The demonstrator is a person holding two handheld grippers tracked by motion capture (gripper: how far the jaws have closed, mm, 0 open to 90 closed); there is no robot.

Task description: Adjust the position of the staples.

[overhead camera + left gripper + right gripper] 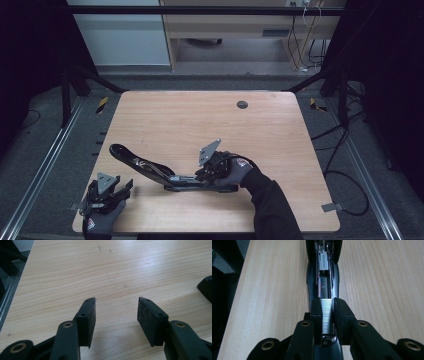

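Note:
A black stapler (150,167) lies swung open on the wooden table (200,125), its lid reaching toward the left and its base (200,186) near the front. My right gripper (209,171) hangs over the base, shut on a silver strip of staples (327,313) that sits in the stapler's open channel (324,285); both pads press its sides. At the table's front left corner my left gripper (121,189) stands open, with bare wood between its pads (86,315). A black end of the stapler (206,287) shows at the right edge of the left gripper view.
A small dark round grommet (242,104) is set in the table near its far edge. Black frame rails and cables run on the floor beside the table's left and right edges.

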